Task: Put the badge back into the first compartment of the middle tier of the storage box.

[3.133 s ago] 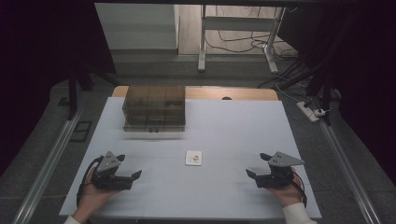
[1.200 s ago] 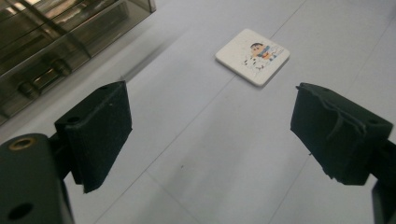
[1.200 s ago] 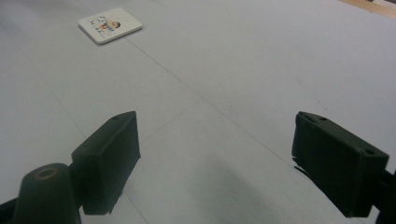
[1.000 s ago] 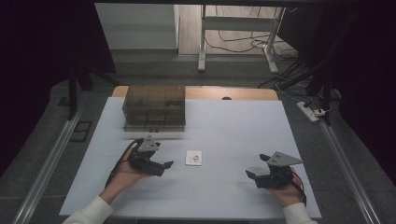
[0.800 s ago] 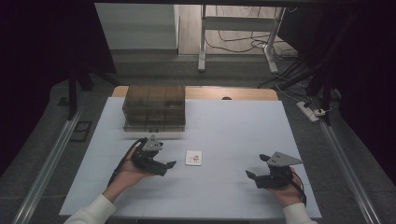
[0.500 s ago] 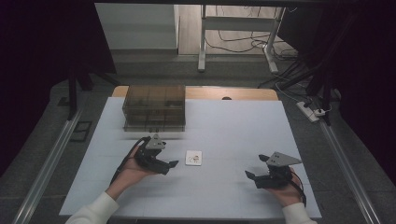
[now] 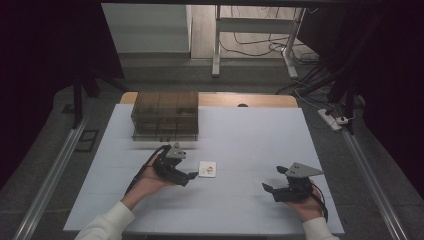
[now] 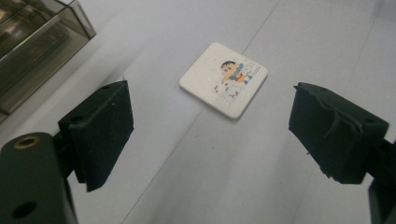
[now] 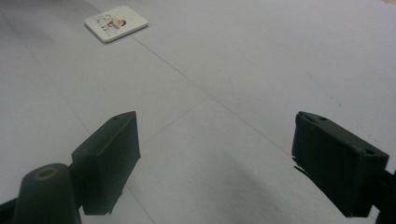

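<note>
High view: the left tongs (image 7: pixel 189 176) sit at centre frame, just left of a small white picture tile (image 7: pixel 207 169) lying flat on the white table (image 7: pixel 250 135); the right tongs (image 7: pixel 274 189) rest at lower right, well apart from it. A smoked-plastic drawer box (image 7: pixel 165 115) stands at upper left. Left gripper view: jaws wide apart, nothing between them, tile (image 8: pixel 223 79) just ahead at upper centre. Right gripper view: jaws wide apart and empty, tile (image 9: pixel 116 22) far off at upper left.
</note>
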`<action>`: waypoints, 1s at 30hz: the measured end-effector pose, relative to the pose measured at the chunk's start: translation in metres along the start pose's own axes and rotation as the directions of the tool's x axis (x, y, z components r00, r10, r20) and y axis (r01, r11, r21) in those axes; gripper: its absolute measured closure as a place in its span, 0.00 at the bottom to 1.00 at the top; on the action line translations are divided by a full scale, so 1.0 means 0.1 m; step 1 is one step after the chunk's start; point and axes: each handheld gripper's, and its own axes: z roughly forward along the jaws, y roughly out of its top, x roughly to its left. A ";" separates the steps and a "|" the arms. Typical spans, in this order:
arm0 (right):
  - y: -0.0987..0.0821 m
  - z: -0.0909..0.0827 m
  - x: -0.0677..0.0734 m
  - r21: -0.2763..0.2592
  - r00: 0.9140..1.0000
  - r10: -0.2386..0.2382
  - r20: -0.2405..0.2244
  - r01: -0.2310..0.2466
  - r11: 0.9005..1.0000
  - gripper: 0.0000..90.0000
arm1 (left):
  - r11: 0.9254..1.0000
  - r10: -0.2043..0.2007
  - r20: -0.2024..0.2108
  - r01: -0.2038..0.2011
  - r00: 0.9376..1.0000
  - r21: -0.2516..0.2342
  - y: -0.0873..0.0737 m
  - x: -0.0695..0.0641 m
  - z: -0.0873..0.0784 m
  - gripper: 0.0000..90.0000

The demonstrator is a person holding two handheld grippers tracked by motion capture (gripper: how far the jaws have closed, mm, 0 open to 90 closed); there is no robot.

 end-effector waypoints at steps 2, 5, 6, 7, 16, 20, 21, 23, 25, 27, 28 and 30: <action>0.00 -0.01 0.00 -0.003 1.000 0.001 0.003 -0.001 1.000 0.16 | 1.000 0.007 0.011 -0.007 1.000 0.003 0.04 0.00 0.02 0.16; 0.00 -0.02 -0.01 -0.002 1.000 0.001 0.007 -0.001 1.000 0.16 | 1.000 0.028 0.016 -0.028 0.999 0.011 0.11 -0.02 0.05 0.16; 0.00 -0.02 -0.01 -0.002 1.000 0.001 0.007 -0.001 1.000 0.16 | 1.000 0.028 0.016 -0.028 0.999 0.011 0.11 -0.02 0.05 0.16; 0.00 -0.02 -0.01 -0.002 1.000 0.001 0.004 -0.001 1.000 0.16 | 0.999 0.031 0.022 -0.031 0.999 0.012 0.14 -0.02 0.07 0.16; 0.00 -0.01 0.00 -0.001 1.000 0.002 0.000 -0.002 1.000 0.16 | 0.999 0.036 0.046 -0.037 0.998 0.036 0.23 0.04 0.20 0.16; 0.00 -0.01 0.00 0.003 1.000 0.001 0.001 -0.001 1.000 0.16 | 0.998 0.039 0.056 -0.042 0.998 0.043 0.27 0.07 0.26 0.16; 0.00 0.00 0.00 0.003 1.000 0.000 0.001 0.000 1.000 0.16 | 0.998 0.043 0.059 -0.046 0.997 0.045 0.28 0.07 0.27 0.16; 0.00 -0.01 0.00 0.005 1.000 -0.001 0.000 0.001 1.000 0.16 | 0.998 0.046 0.061 -0.049 0.997 0.050 0.29 0.08 0.28 0.16; 0.00 -0.01 0.00 0.005 1.000 0.000 0.001 0.000 1.000 0.16 | 0.996 0.057 0.069 -0.061 0.996 0.057 0.32 0.08 0.33 0.16; -0.01 -0.01 0.00 0.005 1.000 0.000 0.000 0.000 1.000 0.16 | 0.995 0.069 0.073 -0.074 0.995 0.064 0.34 0.08 0.36 0.16; -0.01 -0.01 0.00 0.006 1.000 0.000 0.001 0.000 1.000 0.16 | 0.994 0.076 0.077 -0.081 0.994 0.067 0.34 0.08 0.37 0.16; -0.01 -0.01 0.00 0.009 1.000 -0.002 0.002 0.002 1.000 0.16 | 0.993 0.088 0.090 -0.095 0.992 0.073 0.36 0.08 0.40 0.16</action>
